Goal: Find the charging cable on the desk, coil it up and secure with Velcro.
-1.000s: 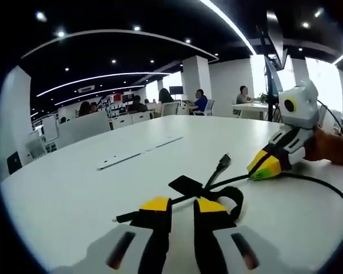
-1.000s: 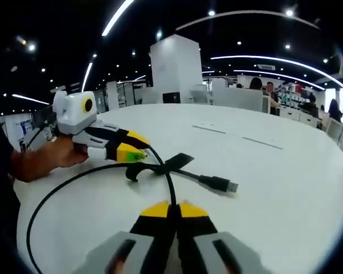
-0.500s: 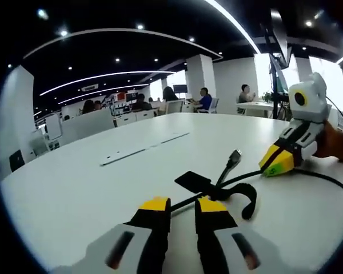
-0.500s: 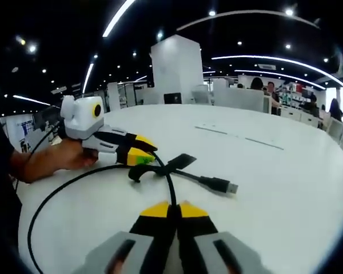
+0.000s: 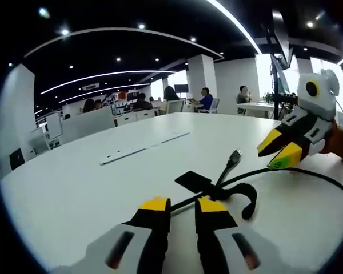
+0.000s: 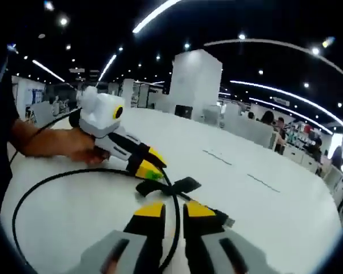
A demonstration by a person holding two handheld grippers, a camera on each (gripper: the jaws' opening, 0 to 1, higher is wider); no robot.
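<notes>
A black charging cable (image 5: 224,171) lies on the white table (image 5: 74,188), and its USB plug (image 5: 234,156) points away. A black Velcro strap (image 5: 192,181) sits on the cable near the plug, with one end flat and the other curled. My left gripper (image 5: 183,206) is low over the table, its jaws slightly apart with the cable running between them. My right gripper (image 6: 172,210) is open, and the cable (image 6: 74,172) passes between its jaws. The strap (image 6: 186,184) lies just beyond them. The left gripper (image 6: 151,164) touches down beside the strap. The right gripper (image 5: 279,150) hovers above the cable, jaws parted.
The cable sweeps in a wide loop over the table's left side in the right gripper view. A person's hand (image 6: 74,148) holds the left gripper. A flat seam strip (image 5: 143,151) crosses the table further out. Seated people and desks (image 5: 177,105) are far behind.
My right gripper has opened its jaws and lifted off the cable, tilting up. The left gripper has stayed put over the cable.
</notes>
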